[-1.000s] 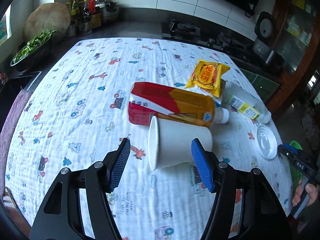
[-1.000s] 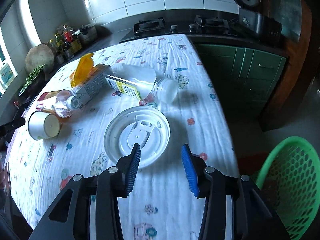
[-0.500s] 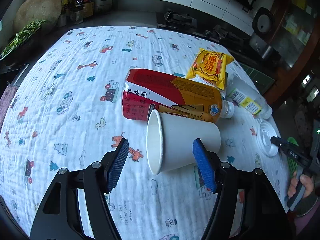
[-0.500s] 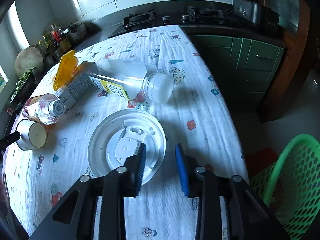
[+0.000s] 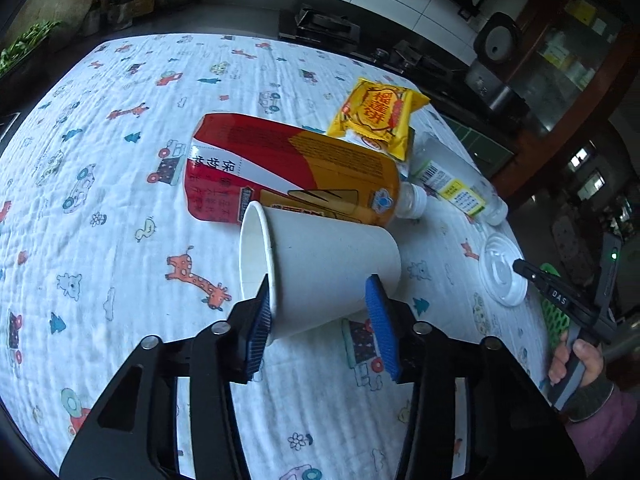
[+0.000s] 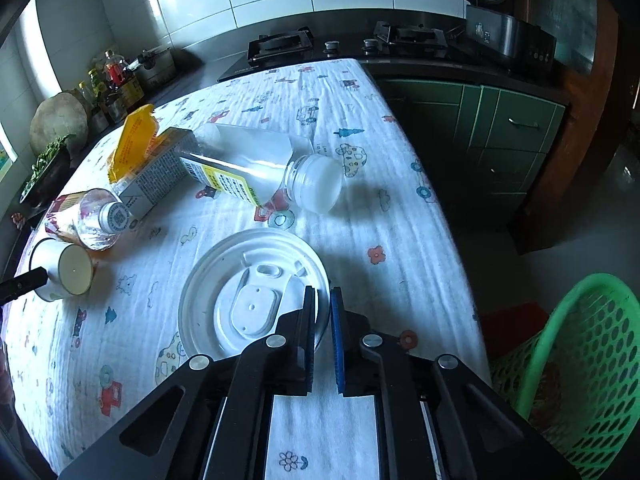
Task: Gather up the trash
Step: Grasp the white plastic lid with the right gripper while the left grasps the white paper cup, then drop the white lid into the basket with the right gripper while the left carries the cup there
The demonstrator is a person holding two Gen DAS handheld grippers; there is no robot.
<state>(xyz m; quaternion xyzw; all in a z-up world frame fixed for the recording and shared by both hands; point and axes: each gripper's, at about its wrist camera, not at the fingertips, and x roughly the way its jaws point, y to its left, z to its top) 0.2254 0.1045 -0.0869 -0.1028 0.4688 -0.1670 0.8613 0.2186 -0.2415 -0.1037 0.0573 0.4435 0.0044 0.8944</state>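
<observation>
A white paper cup (image 5: 320, 268) lies on its side on the patterned tablecloth, and my left gripper (image 5: 320, 320) is shut on it, pads on its rim and base ends. The cup also shows in the right wrist view (image 6: 66, 270). My right gripper (image 6: 322, 320) is shut on the near rim of a white plastic lid (image 6: 250, 296) lying flat; the lid shows in the left wrist view too (image 5: 502, 268). A red and orange labelled bottle (image 5: 288, 172), a yellow snack packet (image 5: 378, 114) and a clear bottle (image 6: 256, 168) lie behind.
A green perforated basket (image 6: 576, 364) stands on the floor to the right of the table edge. A small carton (image 6: 156, 172) lies under the yellow packet. A stove (image 6: 280, 44) and counter with jars run behind the table.
My left gripper's jaws moved forward and closed onto the paper cup. My right gripper's jaws narrowed and closed on the lid's rim.
</observation>
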